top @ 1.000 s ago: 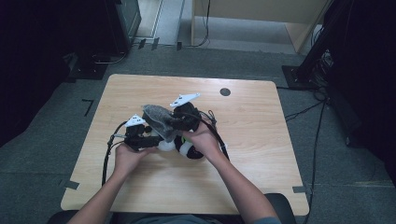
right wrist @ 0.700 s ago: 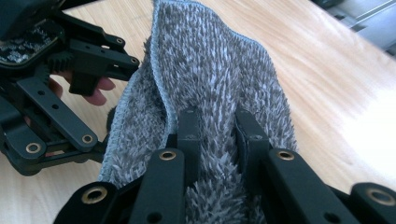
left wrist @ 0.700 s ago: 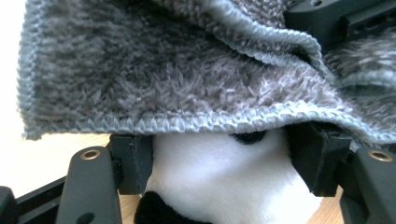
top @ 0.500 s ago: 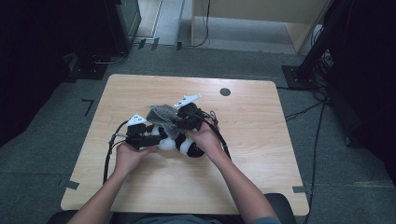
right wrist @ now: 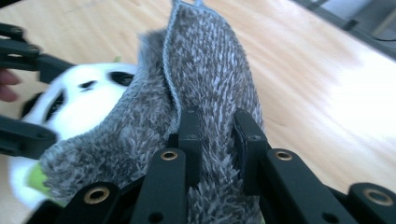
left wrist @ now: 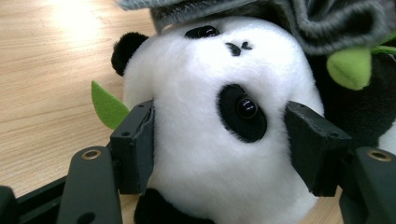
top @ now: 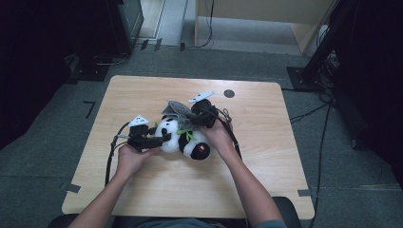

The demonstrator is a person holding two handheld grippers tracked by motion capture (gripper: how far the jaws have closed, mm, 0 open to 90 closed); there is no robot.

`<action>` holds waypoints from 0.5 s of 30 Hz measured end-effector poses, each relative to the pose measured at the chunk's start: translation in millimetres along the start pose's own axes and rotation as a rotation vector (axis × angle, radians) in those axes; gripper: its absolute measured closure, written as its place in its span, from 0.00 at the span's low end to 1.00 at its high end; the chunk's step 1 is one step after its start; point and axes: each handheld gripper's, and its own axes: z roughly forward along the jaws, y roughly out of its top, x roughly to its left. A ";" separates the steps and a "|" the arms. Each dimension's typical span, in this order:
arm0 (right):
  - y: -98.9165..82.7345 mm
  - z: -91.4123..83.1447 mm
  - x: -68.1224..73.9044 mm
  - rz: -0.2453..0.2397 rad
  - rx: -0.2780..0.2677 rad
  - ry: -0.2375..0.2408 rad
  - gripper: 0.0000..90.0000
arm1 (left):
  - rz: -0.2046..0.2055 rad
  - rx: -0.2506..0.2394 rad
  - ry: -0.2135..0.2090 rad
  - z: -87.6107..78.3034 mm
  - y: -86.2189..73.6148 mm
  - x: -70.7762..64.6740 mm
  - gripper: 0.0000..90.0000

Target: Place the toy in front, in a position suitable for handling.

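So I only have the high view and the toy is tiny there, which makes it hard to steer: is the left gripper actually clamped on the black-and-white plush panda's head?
Observer: Yes. The left gripper has its pads pressed into both sides of the black-and-white plush panda, on its head.
Operator: And the right one?
Observer: The right gripper is shut on a fold of the fuzzy grey knitted cloth.
Operator: Where's that cloth on the toy?
Observer: It drapes over the top of the head, just above one eye.

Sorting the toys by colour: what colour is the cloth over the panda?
Grey; the cloth shows best in the right gripper view, draped over the panda.
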 end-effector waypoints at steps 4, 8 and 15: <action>-0.4 -11.4 -16.5 0.044 -0.017 -0.042 0.87 | 0.000 0.006 -0.004 -0.2 -0.2 1.0 0.36; -6.7 -14.3 -34.9 0.080 -0.010 -0.066 0.88 | -0.001 0.000 -0.010 -0.1 -0.7 2.2 0.35; -21.0 -12.9 -61.4 0.172 -0.024 -0.074 0.88 | 0.000 -0.005 -0.011 -0.1 -1.3 2.4 0.35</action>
